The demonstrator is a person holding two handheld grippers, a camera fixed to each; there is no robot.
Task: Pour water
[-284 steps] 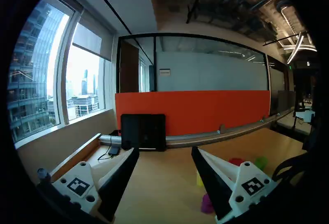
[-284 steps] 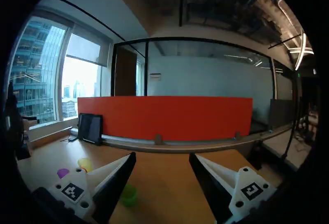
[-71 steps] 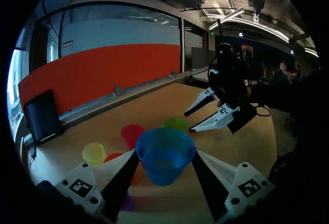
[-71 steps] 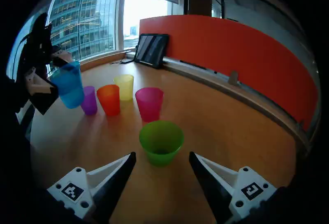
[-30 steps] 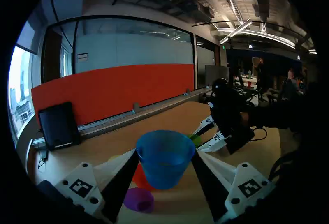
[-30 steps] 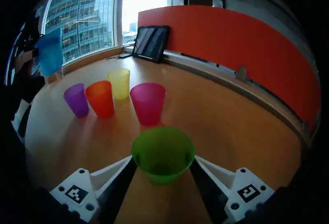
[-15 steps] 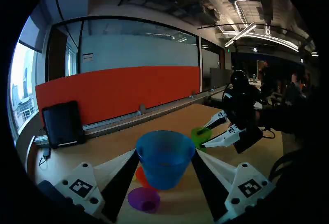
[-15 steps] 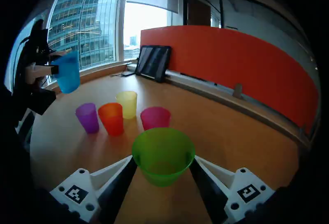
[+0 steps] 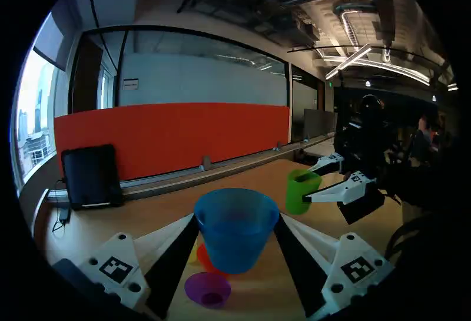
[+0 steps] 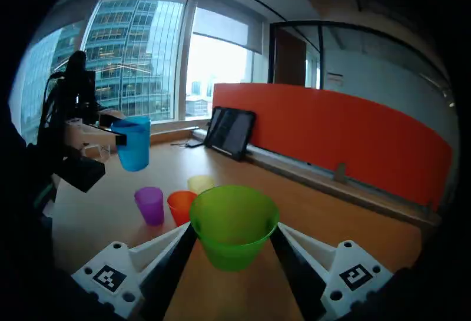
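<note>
In the left gripper view my left gripper (image 9: 235, 227) is shut on a blue cup (image 9: 236, 228), held upright in the air above the desk. Farther right in that view the right gripper (image 9: 315, 184) holds a green cup (image 9: 301, 190). The right gripper view has my right gripper (image 10: 233, 234) shut on that green cup (image 10: 234, 225), lifted and upright. At the left of the same view the left gripper (image 10: 115, 135) carries the blue cup (image 10: 133, 142). Whether either cup has water in it cannot be made out.
A purple cup (image 10: 149, 204), an orange cup (image 10: 180, 205) and a yellow cup (image 10: 201, 184) stand on the wooden desk (image 10: 329, 227). A black tablet (image 10: 231, 132) leans by the orange partition (image 10: 353, 138). Windows run along the left. People sit far off (image 9: 421, 135).
Both cups have risen higher above the desk. The green cup has left the desk surface and moved up beside the blue one; the standing cups now sit lower in both views.
</note>
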